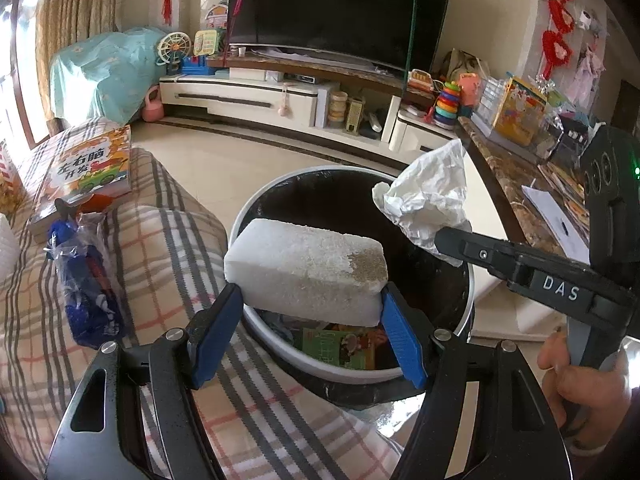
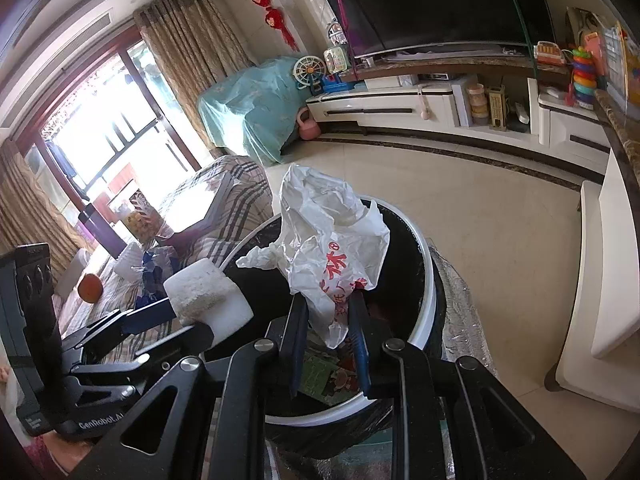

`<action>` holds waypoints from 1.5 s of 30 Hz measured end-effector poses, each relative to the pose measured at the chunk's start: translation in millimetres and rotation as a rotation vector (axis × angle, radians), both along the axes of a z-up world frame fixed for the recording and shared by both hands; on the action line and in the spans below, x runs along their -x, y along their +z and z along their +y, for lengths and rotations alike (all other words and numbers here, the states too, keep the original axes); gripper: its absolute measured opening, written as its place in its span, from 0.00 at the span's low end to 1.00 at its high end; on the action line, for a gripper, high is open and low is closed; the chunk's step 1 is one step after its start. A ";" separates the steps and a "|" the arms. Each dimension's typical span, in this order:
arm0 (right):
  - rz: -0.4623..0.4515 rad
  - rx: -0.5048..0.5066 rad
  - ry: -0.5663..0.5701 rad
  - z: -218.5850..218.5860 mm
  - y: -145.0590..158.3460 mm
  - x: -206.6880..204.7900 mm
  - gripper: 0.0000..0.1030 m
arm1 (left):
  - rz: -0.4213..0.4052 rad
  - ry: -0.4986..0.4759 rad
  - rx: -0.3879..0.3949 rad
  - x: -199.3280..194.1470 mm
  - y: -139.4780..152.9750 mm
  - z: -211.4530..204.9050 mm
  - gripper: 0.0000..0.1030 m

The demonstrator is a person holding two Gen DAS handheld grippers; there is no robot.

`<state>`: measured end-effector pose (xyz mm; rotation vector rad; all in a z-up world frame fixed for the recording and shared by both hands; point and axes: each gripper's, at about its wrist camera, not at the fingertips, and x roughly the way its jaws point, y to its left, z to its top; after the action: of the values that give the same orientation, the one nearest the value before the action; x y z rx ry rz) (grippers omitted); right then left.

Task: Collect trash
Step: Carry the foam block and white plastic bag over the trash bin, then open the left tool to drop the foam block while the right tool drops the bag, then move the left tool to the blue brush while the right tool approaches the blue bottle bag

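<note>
Bin (image 1: pixel 256 204) already holds printed wrappers; left gripper (image 1: pixel 312 312) pinches foam block (image 1: pixel 308 264), right gripper (image 2: pixel 329 320) pinches crumpled plastic bag (image 2: pixel 324 240), both over the opening (unreleased). Blue packet (image 1: pixel 86 280) remains on sofa.

A sofa under a plaid cover (image 1: pixel 168 248) carries a children's picture book (image 1: pixel 86 168), a clear bag of blue items (image 1: pixel 86 280) and an orange (image 2: pixel 90 288). The tiled floor (image 2: pixel 480 216) bears a white-rimmed trash bin (image 1: pixel 280 344) with a black liner, just beside the sofa.
</note>
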<state>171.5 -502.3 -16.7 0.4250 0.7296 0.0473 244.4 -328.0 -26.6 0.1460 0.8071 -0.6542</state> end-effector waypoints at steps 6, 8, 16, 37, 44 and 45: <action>0.005 -0.002 0.008 -0.5 -0.3 -2.6 0.23 | 0.003 -0.008 0.004 -1.1 -0.6 -3.3 0.69; 0.005 0.000 0.012 0.0 0.2 -3.8 0.23 | 0.008 -0.013 0.008 -2.7 -0.1 -3.3 0.70; 0.006 -0.002 0.009 -2.1 1.3 -7.1 0.26 | 0.023 -0.029 0.010 -4.2 1.0 -5.1 0.76; -0.052 -0.046 -0.019 15.7 10.5 21.1 0.83 | 0.015 0.017 0.028 40.1 -6.6 53.5 0.81; -0.048 -0.041 0.053 57.5 6.0 29.3 0.92 | 0.005 0.107 0.032 57.3 -12.4 105.6 0.82; -0.048 -0.037 0.063 63.7 5.8 30.5 0.93 | 0.005 0.121 0.032 58.7 -13.3 113.3 0.82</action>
<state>141.0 -438.6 -10.9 0.4349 0.6959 0.1300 185.7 -214.7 -40.0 0.0659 0.8036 -0.5533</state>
